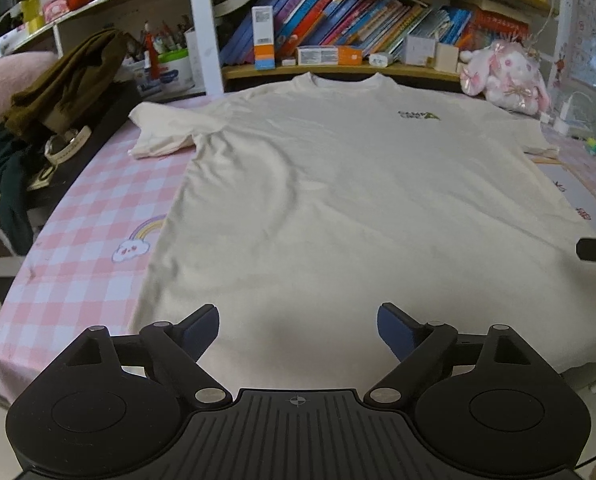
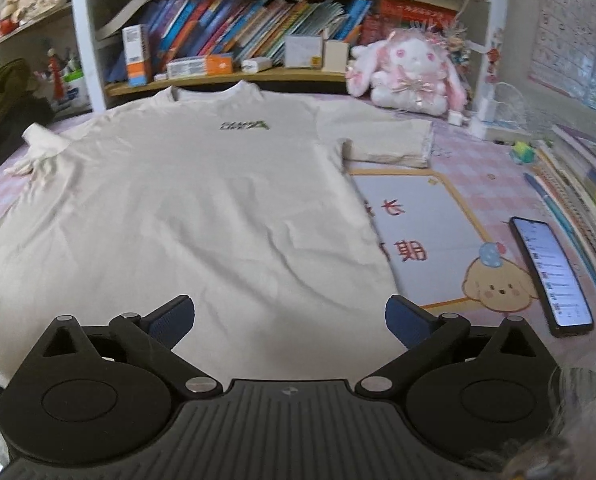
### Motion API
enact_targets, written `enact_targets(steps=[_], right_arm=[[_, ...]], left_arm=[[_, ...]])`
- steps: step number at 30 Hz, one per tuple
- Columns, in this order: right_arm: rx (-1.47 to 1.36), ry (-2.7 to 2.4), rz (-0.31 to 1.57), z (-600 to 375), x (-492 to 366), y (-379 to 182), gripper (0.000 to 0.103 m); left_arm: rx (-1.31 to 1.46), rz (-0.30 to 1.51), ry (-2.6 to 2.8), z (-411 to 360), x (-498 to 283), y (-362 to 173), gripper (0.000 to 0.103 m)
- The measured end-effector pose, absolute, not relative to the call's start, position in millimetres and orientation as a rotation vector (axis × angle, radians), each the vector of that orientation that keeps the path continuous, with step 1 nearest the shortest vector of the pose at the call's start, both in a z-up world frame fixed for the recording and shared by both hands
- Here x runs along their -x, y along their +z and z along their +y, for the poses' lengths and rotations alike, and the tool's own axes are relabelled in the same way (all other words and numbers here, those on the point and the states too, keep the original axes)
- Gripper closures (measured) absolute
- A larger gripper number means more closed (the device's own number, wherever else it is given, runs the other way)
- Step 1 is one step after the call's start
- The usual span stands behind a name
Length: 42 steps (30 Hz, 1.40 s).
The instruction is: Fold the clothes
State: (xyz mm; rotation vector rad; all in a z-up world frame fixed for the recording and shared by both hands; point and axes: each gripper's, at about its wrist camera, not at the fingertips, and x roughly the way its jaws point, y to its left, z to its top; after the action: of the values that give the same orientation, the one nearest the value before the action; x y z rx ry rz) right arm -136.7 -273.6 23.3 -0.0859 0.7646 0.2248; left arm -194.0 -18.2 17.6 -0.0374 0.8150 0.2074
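A cream short-sleeved cotton T-shirt (image 1: 338, 200) lies flat, front up, on the pink-checked desk (image 1: 78, 264), collar toward the bookshelf. Left gripper (image 1: 298, 330) and right gripper (image 2: 290, 320) hover over its hem, jaws spread wide and empty.

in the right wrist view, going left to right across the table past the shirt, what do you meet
cream t-shirt → white board with red characters → phone with lit screen → stack of books at the table edge
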Motion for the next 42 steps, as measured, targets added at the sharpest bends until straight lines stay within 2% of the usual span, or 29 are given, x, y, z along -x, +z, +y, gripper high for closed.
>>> enact_targets(steps=[11, 21, 35, 39, 42], right_arm=[[0.080, 0.259, 0.784, -281, 129, 15, 0.000], [0.060, 0.204, 0.798, -267, 123, 13, 0.000], [0.019, 0.076, 0.756, -195, 121, 24, 0.000], [0.019, 0.048, 0.749, -175, 124, 25, 0.000], [0.030, 0.030, 0.756, -161, 128, 26, 0.000]], left_arm=[[0.020, 0.820, 0.207, -28, 182, 20, 0.014], [-0.009, 0.818, 0.138, -7, 165, 15, 0.013], [-0.024, 0.763, 0.030, 81, 124, 28, 0.013], [0.075, 0.729, 0.046, 124, 111, 32, 0.013], [0.209, 0.719, 0.079, 164, 95, 31, 0.020]])
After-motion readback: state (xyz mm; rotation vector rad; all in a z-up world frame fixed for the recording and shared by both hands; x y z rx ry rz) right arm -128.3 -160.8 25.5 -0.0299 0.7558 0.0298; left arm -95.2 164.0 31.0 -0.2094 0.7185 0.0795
